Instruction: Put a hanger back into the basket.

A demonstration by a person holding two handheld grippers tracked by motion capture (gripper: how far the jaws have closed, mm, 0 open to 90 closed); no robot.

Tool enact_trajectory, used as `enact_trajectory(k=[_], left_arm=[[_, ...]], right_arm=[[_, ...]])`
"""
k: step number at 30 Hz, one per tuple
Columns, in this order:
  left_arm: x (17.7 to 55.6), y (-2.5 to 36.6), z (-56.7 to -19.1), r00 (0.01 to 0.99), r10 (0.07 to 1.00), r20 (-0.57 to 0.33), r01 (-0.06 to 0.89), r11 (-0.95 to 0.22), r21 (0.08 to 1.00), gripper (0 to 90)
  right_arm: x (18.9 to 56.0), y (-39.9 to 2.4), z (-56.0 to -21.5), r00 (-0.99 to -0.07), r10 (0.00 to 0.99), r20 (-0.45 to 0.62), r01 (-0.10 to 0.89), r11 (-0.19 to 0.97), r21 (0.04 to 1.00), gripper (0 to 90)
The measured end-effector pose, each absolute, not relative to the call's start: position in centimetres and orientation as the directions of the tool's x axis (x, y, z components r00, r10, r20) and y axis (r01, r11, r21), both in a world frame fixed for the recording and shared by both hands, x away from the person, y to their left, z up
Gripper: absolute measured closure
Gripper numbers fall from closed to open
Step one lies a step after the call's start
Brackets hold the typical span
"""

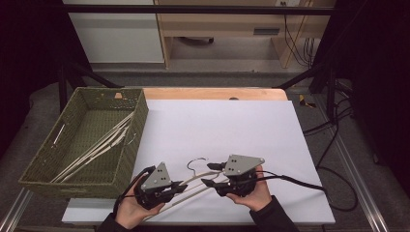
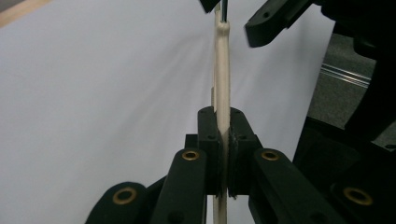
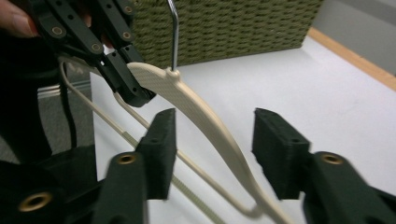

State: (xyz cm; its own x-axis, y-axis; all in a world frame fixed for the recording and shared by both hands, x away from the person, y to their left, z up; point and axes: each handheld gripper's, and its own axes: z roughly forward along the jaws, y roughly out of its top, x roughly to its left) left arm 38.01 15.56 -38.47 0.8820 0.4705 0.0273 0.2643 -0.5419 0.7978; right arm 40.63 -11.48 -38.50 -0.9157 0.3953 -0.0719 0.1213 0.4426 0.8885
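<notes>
A cream plastic hanger (image 1: 192, 179) with a metal hook (image 1: 196, 162) lies low over the white sheet near the front edge. My left gripper (image 1: 183, 186) is shut on one arm of it; in the left gripper view the pads (image 2: 209, 140) squeeze the cream bar (image 2: 222, 70) edge-on. My right gripper (image 1: 207, 175) stands open around the hanger's shoulder. In the right gripper view the curved arm (image 3: 201, 112) passes between the pads (image 3: 161, 149) without touching either. The left gripper (image 3: 126, 79) grips it just beside the hook's base.
A green woven basket (image 1: 140, 121) stands at the left with several cream hangers (image 1: 96, 147) inside. The white sheet (image 1: 232, 121) covers the wooden table. Black cables trail off the table's right side.
</notes>
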Motion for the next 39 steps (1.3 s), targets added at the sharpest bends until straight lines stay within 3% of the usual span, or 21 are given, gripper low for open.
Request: enact_trajectory(k=[7, 19, 24, 39], left_arm=[[37.9, 17.2, -37.2, 0.826, 0.562, 0.043, 0.281, -0.476, 0.834, 86.1], [37.3, 20.0, -33.8, 0.775, 0.629, 0.06, 0.25, -0.393, 0.885, 86.0], [37.0, 21.6, -31.6, 0.764, 0.642, 0.061, 0.222, -0.351, 0.91, 86.0], [39.6, 26.0, -25.7, 0.722, 0.681, 0.123, 0.196, -0.372, 0.908, 86.0]], right_arm=[[41.0, -13.8, -38.3, -0.863, 0.504, -0.037, 0.185, 0.382, 0.906, 28.2], [41.6, -18.7, -38.3, -0.751, 0.657, 0.059, 0.268, 0.222, 0.937, 11.8], [41.8, -20.5, -38.8, -0.706, 0.705, 0.072, 0.293, 0.197, 0.936, 10.5], [41.7, -21.9, -39.2, -0.674, 0.735, 0.074, 0.313, 0.193, 0.93, 8.6]])
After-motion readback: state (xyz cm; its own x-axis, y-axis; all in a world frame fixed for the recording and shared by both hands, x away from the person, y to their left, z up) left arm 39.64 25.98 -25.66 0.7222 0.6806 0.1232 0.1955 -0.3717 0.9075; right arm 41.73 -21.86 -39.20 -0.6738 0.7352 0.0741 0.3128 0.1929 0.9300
